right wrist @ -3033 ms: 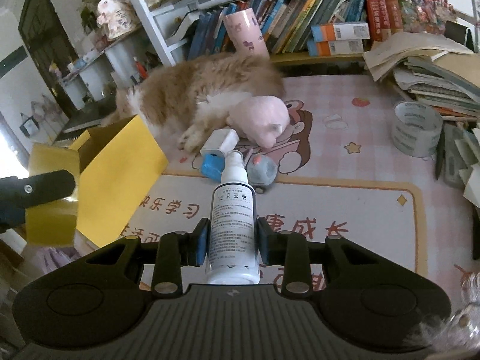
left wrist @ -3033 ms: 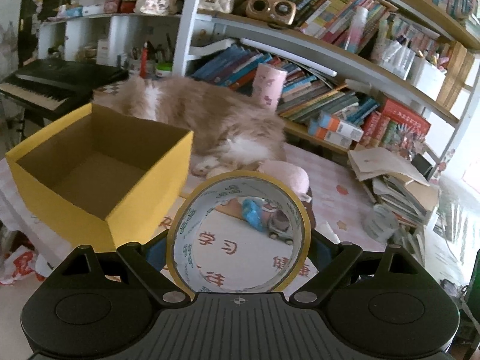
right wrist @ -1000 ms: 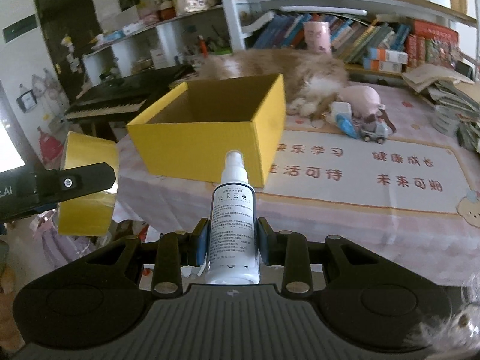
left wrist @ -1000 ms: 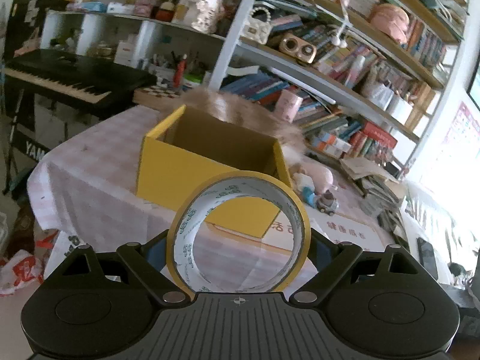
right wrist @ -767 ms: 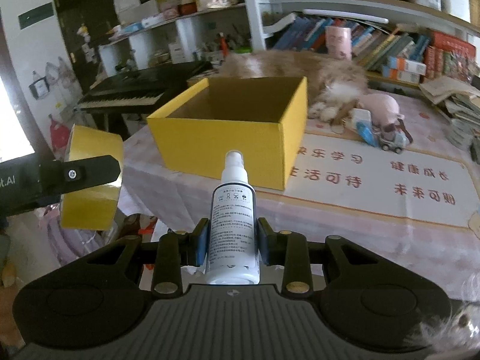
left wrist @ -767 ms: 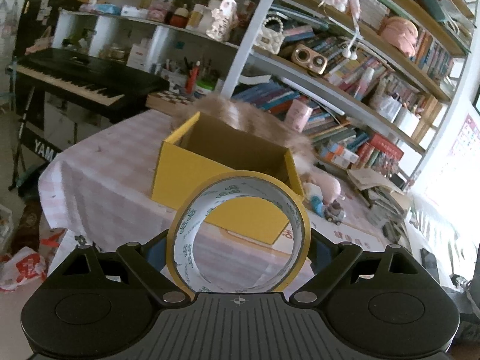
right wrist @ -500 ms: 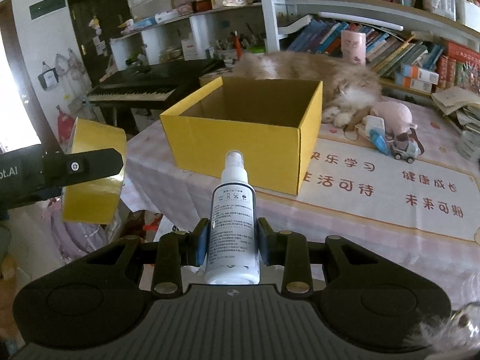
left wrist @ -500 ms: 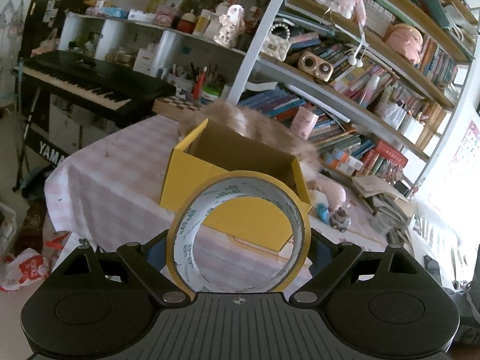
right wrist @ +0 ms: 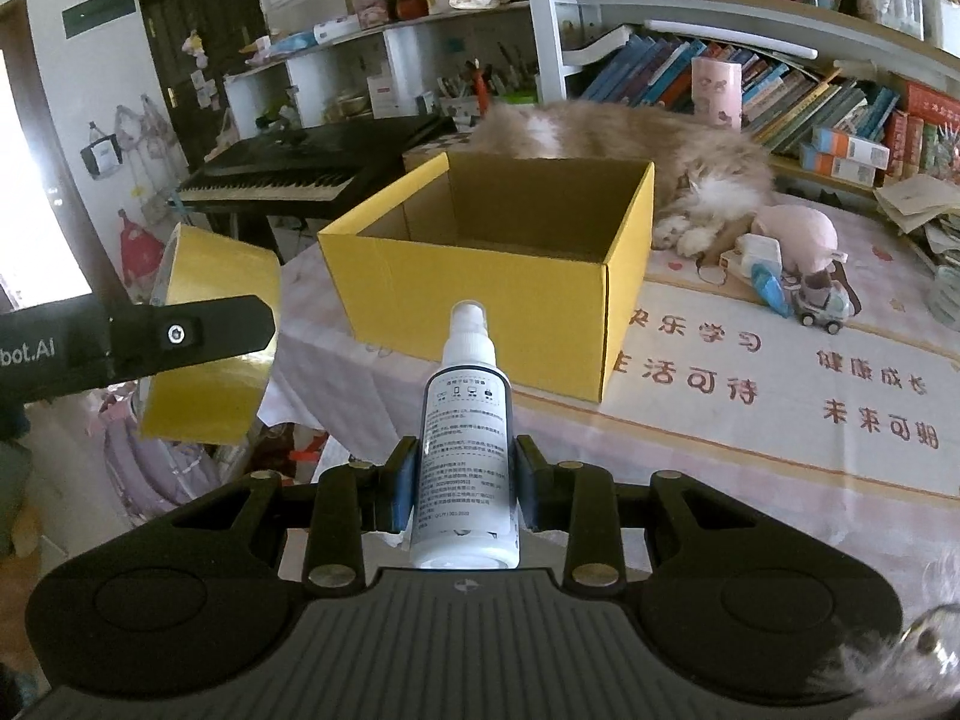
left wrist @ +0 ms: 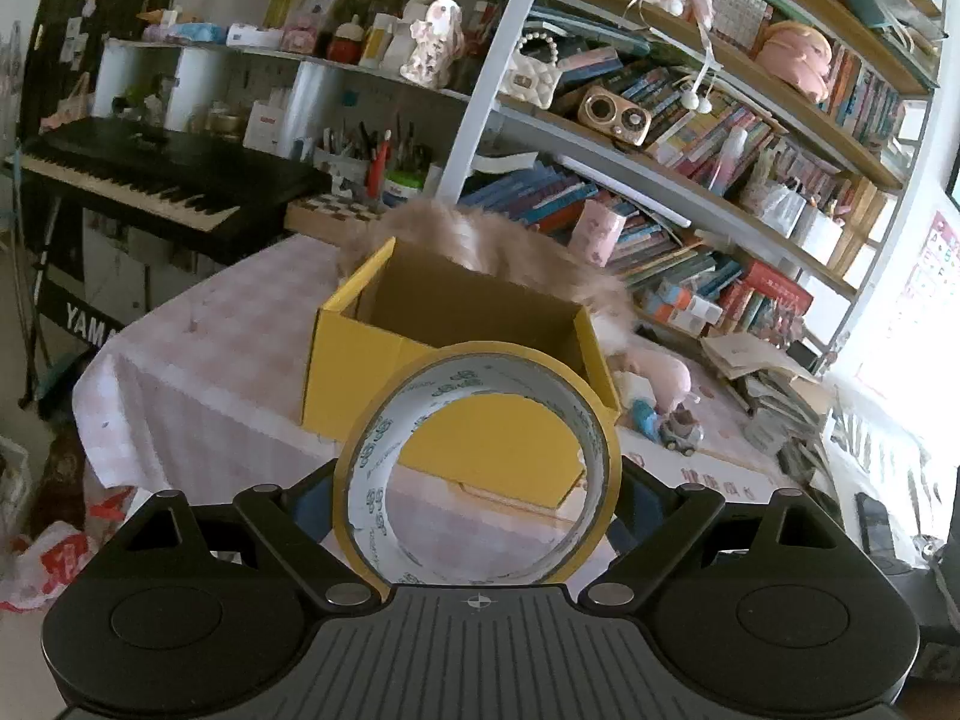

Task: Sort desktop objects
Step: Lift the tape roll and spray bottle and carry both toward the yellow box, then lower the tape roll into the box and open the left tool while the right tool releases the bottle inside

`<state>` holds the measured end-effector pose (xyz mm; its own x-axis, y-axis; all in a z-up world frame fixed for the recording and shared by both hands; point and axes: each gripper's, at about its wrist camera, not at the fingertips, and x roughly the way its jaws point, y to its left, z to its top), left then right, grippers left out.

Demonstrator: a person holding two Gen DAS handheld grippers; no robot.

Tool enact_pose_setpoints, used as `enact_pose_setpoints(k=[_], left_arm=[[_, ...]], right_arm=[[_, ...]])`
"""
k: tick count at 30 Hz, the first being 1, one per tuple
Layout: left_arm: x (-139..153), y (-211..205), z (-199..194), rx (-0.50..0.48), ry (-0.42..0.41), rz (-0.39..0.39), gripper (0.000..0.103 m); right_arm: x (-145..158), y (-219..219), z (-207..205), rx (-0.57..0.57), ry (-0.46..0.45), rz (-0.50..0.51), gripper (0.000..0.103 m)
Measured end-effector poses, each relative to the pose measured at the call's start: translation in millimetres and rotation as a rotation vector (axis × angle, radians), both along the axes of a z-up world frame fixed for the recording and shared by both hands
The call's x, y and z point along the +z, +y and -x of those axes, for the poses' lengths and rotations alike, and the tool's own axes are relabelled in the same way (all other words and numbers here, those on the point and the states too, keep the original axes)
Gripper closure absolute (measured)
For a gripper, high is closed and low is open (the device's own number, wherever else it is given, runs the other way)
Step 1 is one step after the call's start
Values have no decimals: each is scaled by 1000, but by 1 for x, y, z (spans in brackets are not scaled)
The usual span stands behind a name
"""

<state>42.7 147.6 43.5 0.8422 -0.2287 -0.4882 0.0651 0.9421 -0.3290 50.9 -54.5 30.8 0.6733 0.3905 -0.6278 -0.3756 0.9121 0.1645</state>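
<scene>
A white spray bottle (right wrist: 468, 450) is clamped upright in the right gripper (right wrist: 463, 489); a yellow box (right wrist: 498, 276) is seen open on the counter (right wrist: 750, 438) ahead.

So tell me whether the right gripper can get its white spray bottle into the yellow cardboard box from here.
Probably yes: the yellow cardboard box stands open-topped straight ahead of the right gripper, nothing between them. The white spray bottle is held upright.

A yellow tape roll (left wrist: 477, 459) stands on edge, clamped between the left tongs (left wrist: 477, 480), its printed white core facing the lens. A white spray bottle (right wrist: 468, 444) sits upright in the right tongs (right wrist: 465, 483). An open yellow carton (right wrist: 498, 267) rests on the bench (right wrist: 750, 438).
</scene>
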Motion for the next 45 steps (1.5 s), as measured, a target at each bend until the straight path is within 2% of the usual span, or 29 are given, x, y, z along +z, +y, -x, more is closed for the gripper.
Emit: enact_pose_setpoints(k=[7,15,23,30,37,45], left_arm=[[13,0,-30,37,-39,1,11],[34,1,-83,63,-105,-53,11],[32,-4,-136,72,-99,-95,11],[22,-6,-179,50,-58,-142,11],[2,-15,-219,-18,56,-231,11],[-26,-25,-247,-72,184,-267,11]], right_arm=[[14,3,-25,39,-80,-8,73],[41,6,-85,76,-135,-73,73],[51,10,-155,105,-103,-127,72],[39,22,-200,152,-71,-57,72],[11,32,-247,243,5,55,72],[-16,47,-287,364,53,226,72]])
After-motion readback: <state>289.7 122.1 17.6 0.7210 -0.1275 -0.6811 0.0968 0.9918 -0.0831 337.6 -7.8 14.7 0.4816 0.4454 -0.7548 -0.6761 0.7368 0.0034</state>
